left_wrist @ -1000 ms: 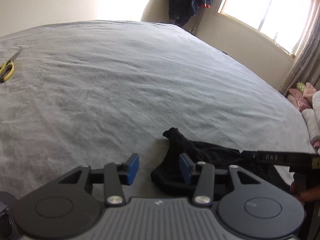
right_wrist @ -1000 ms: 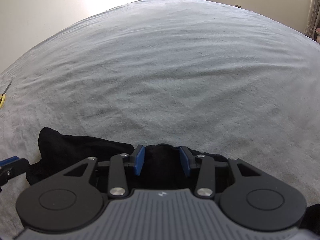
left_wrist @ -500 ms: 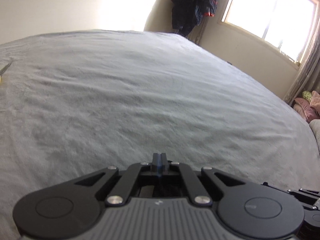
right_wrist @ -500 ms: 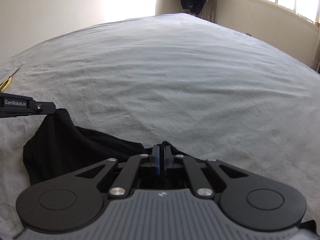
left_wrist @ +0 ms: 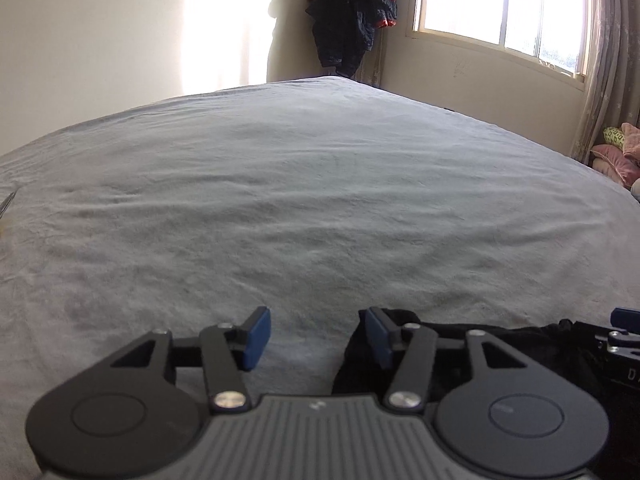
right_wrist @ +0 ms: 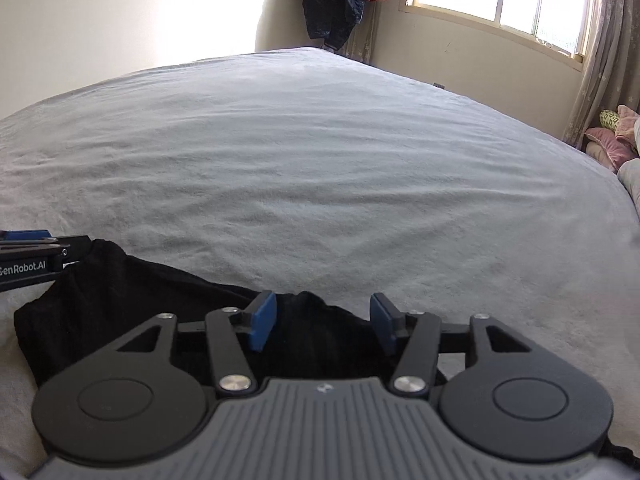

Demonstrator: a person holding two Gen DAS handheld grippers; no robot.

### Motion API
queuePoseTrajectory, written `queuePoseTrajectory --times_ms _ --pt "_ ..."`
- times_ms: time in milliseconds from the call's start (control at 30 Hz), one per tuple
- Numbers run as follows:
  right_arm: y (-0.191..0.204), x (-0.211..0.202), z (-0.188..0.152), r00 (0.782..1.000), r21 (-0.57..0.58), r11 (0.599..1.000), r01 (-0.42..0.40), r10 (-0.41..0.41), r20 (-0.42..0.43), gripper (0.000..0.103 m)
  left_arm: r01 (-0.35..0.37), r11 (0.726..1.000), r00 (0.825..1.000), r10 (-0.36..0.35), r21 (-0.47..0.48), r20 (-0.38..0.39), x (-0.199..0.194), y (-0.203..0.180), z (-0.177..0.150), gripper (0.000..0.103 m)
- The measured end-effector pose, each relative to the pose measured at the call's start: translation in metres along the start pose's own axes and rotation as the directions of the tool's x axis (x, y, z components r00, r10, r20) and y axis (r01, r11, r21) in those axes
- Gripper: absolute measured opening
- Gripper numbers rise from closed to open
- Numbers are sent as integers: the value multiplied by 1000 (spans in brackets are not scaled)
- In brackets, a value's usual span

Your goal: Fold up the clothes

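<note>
A black garment [right_wrist: 120,292] lies crumpled on the grey bed sheet [right_wrist: 320,184] at the near edge. My right gripper [right_wrist: 323,324] has its jaws opening. A hump of the garment sits between its blue pads [right_wrist: 262,326], and they do not press on it. My left gripper [left_wrist: 318,336] is also opening, with mostly bare sheet between its pads. The garment's left end [left_wrist: 500,336] lies at and under its right finger [left_wrist: 378,336]. Each gripper shows at the other view's edge: the left gripper [right_wrist: 32,264] and the right gripper [left_wrist: 624,340].
The wide bed [left_wrist: 320,200] stretches ahead to the far wall. Scissors [left_wrist: 6,204] peek in at the left edge. A dark jacket [left_wrist: 352,12] hangs in the corner beside a window [left_wrist: 500,4]. Pillows [left_wrist: 612,152] are piled at the right.
Both grippers were open a second ago, shut half a second ago, the right one on a fold of the garment, and stand open again now. Both views have tipped up toward the wall.
</note>
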State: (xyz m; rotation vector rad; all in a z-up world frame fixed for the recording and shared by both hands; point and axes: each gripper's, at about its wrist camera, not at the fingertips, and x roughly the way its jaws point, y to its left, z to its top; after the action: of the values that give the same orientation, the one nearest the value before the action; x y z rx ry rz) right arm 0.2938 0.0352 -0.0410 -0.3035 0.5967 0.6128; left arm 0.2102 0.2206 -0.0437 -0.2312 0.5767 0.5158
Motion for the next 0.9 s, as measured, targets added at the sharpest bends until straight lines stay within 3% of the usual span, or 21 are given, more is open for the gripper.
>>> queuePoseTrajectory --times_ms 167,300,433,600,700,767,833,900 --pt "-56 -49 -15 999 87 996 36 -36 -9 58 59 998 998 -59 9 -2 -13 -7 10 65" --pt "-107 -90 -39 997 164 984 75 -72 -23 59 170 984 985 -168 47 -50 -6 -28 18 69" --pt "-160 -120 -68 989 249 958 144 -139 -40 59 254 957 964 -238 140 -121 13 -65 21 69" --pt "-216 -142 -102 973 339 912 232 -220 -74 59 353 898 934 -321 262 -156 22 -112 11 69" --pt "-239 -157 -120 963 380 885 268 -254 -89 59 347 870 938 -318 351 -139 26 -138 1 69" --pt "-249 -168 -132 956 405 867 291 -275 -99 59 283 859 959 -252 428 -128 35 -149 -10 72" --pt "-258 -179 -145 949 429 847 314 -296 -109 59 206 864 978 -194 459 -74 36 -155 -12 77" --pt "-263 -186 -153 940 437 833 340 -316 -131 59 165 881 986 -151 444 -66 32 -159 -6 78"
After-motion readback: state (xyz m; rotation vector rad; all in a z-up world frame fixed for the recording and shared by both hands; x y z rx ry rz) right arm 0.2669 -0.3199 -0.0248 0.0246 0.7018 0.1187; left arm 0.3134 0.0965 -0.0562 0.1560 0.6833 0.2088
